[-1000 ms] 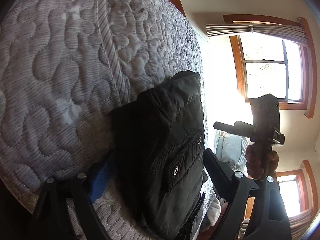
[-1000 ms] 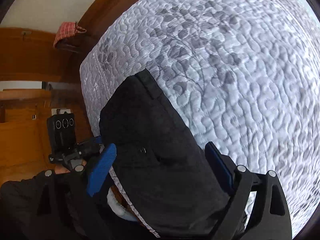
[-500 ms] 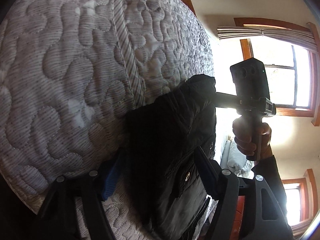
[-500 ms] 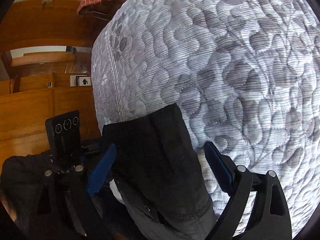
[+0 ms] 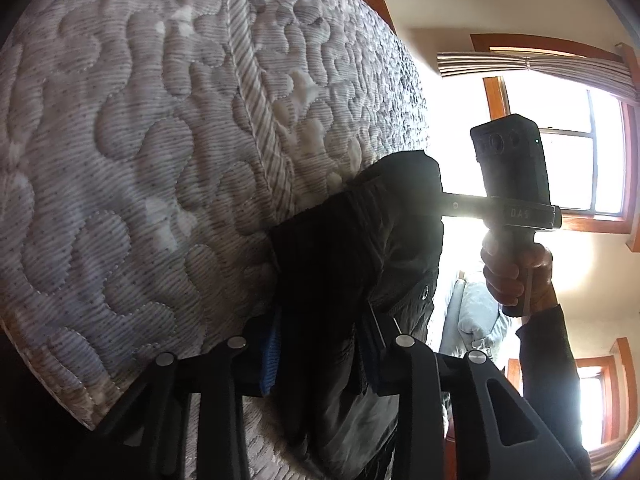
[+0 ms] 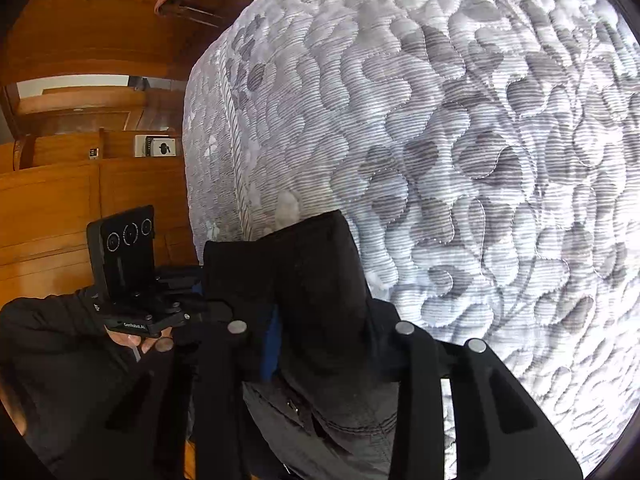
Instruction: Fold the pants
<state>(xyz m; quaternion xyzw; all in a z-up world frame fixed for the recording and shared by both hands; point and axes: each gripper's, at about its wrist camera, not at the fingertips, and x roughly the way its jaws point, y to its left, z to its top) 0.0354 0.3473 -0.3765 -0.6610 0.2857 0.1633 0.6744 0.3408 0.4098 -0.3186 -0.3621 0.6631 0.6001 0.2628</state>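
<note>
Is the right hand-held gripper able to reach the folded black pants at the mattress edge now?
Probably yes: the right hand-held gripper, whose jaws have just been closing, already clamps the folded black pants; nothing is between.

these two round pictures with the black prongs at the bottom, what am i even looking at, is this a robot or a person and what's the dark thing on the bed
It is a person, not a robot. Each hand holds a pistol-grip tool ending in two fingers, and each tool carries a wide-angle camera looking along those fingers, hence the round, bent pictures.

One picture is from the left tool: its own left gripper fills the bottom, and across from it you see the right hand holding the other tool.

The other picture is from the right gripper, with the left tool visible at its left side.

The pale bumpy surface is a quilted mattress. The dark thing is a pair of black pants lying at its edge and hanging partly over it. Both sets of jaws have just been closing, and now each pinches a fold of the pants. Behind are windows and wooden furniture.
</note>
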